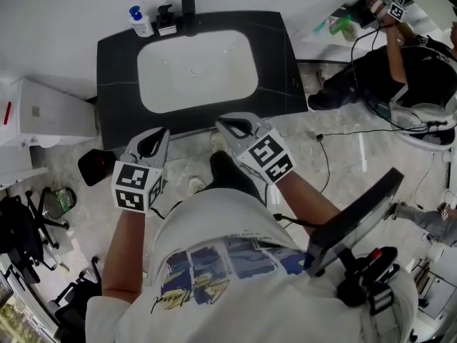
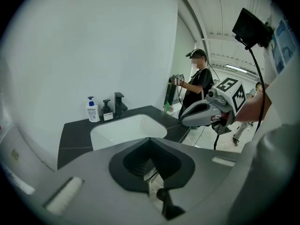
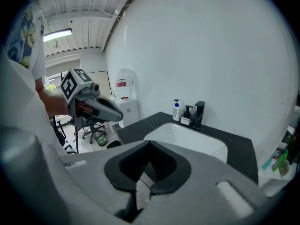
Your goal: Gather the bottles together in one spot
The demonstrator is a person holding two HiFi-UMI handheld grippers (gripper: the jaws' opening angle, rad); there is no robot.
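A dark stone countertop (image 1: pixel 118 84) carries a white rectangular basin (image 1: pixel 196 70). Near its front edge, the left gripper (image 1: pixel 158 136) and right gripper (image 1: pixel 227 126) are both clenched and empty. Behind the basin, left of the black tap (image 1: pixel 188 13), a white bottle with a blue pump (image 1: pixel 141 22) and a small black pump bottle (image 1: pixel 166 20) stand side by side.

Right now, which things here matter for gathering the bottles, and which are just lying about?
For the job: white pump bottle, black pump bottle, left gripper and right gripper, both shut and empty.
Just there: faucet, sink basin, white cabinet, office chair.
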